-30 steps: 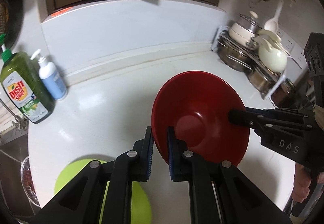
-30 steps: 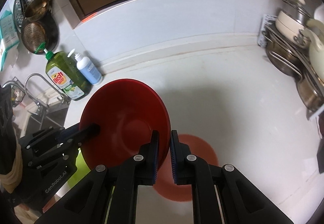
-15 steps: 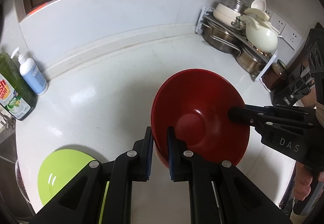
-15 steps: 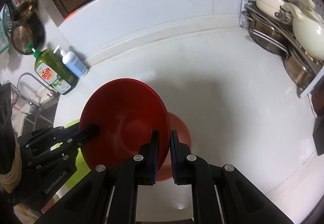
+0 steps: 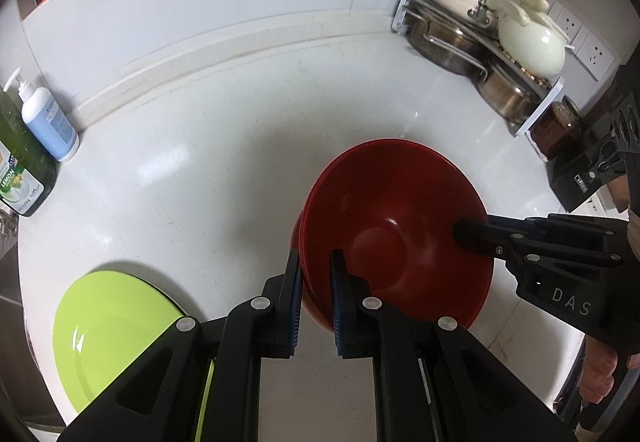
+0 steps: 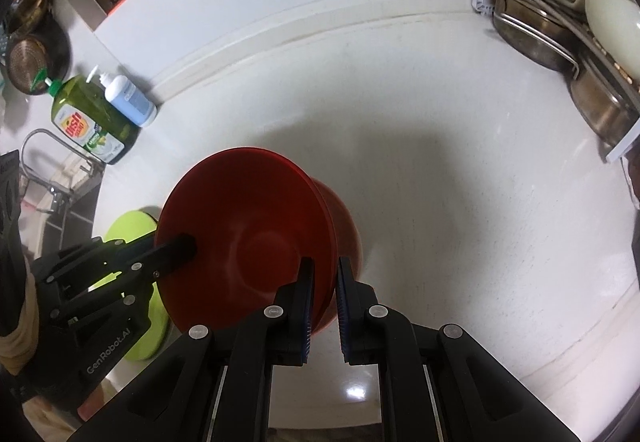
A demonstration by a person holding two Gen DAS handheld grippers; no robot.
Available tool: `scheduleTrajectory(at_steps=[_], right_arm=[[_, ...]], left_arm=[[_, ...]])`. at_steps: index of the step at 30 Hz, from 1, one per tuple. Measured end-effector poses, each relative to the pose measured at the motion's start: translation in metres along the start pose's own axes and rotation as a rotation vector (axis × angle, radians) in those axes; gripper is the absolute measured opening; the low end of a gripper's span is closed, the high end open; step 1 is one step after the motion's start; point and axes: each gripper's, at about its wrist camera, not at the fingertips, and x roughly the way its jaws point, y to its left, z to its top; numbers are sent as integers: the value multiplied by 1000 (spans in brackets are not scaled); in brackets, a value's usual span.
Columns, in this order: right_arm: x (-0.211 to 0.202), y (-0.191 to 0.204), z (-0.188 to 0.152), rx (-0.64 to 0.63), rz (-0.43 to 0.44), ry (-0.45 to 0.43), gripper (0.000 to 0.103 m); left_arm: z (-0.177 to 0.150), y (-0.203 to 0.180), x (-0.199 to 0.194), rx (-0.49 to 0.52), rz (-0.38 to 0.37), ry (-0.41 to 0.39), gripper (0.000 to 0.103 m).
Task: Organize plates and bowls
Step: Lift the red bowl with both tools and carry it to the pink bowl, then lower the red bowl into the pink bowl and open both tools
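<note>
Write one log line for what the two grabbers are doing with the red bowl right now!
left gripper: shut on red bowl rim | right gripper: shut on opposite rim | red plate: directly beneath

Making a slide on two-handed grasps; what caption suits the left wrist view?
Both grippers, left and right, clamp a round red bowl's rim above a white countertop, beside a lime-green plate.

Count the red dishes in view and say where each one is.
2. One red bowl is pinched at its rim by both the left gripper and the right gripper. A second red dish sits just beneath it on the counter. More could be hidden underneath.
</note>
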Motion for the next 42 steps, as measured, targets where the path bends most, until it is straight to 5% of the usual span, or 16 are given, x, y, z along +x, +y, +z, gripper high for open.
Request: scheduleTrajectory(at_steps=[22, 26, 42], right_arm=[[15, -9, 0, -58, -16, 31, 15], [10, -11, 0, -48, -35, 10, 28], [-7, -1, -1, -45, -56, -48, 34]], left_arm=[[1, -2, 18, 5, 32, 26, 14], [2, 1, 14, -2, 43, 10, 18], [2, 5, -8, 3, 44, -47, 41]])
